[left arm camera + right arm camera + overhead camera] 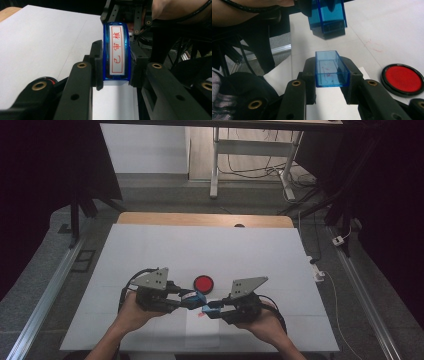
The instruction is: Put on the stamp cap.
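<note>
My left gripper (116,71) is shut on a blue stamp (116,51) whose white label carries red characters. Its jaws press on the stamp's two sides. My right gripper (332,76) is shut on a clear blue cap (331,70), a small open box with red ink smears inside. The stamp (327,15) hangs just beyond the cap, a short gap apart. In the high view the left gripper (192,299) and right gripper (209,309) meet tip to tip near the table's front middle.
A round red ink pad (204,283) in a black rim lies on the white table (150,250) just behind the grippers, also the ink pad (402,78) at the cap's right. A white paper sheet (202,332) lies under the grippers. Faint red marks (374,46) stain the table.
</note>
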A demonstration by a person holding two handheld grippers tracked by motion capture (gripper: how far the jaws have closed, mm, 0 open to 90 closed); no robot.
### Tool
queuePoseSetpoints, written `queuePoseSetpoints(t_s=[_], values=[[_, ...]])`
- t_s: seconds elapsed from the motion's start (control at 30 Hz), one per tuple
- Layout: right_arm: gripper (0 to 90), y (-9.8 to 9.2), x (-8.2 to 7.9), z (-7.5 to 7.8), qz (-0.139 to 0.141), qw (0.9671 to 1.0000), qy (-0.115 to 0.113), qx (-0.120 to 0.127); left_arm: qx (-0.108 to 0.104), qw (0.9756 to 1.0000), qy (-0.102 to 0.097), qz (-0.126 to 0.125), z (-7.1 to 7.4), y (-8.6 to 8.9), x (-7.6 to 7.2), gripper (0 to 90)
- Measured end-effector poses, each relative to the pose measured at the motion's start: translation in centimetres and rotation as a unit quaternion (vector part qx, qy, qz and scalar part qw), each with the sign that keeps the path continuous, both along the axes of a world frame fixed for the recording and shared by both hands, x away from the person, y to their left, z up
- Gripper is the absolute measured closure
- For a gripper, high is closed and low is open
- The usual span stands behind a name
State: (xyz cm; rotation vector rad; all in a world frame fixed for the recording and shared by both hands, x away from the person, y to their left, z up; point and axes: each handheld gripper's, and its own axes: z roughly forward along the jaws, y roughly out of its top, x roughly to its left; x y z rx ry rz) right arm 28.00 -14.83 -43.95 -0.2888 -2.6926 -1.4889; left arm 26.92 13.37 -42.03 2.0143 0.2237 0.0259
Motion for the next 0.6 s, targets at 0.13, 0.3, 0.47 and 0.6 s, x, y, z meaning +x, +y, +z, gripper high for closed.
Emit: queuePoseSetpoints(t_s=[0.13,0.3,0.47,0.6], values=[[68.2,0.7,0.0,-0.1,0.013,0.9999,-0.001,-0.001,0.001,0.9999,-0.006,-0.012,0.0,-0.1,-0.1,69.5],[68.2,1.4,-0.2,-0.2,0.027,0.9996,-0.006,-0.003,0.003,0.9996,-0.011,-0.024,-0.1,-0.2,-0.1,69.5],[68.3,1.7,-0.3,-0.3,0.039,0.9992,-0.008,0.001,-0.002,0.9992,-0.010,-0.039,-0.2,-0.3,-0.1,69.5],[68.3,1.9,-0.3,-0.4,0.041,0.9991,-0.008,0.003,-0.005,0.9987,-0.010,-0.050,-0.2,-0.3,-0.1,69.5]])
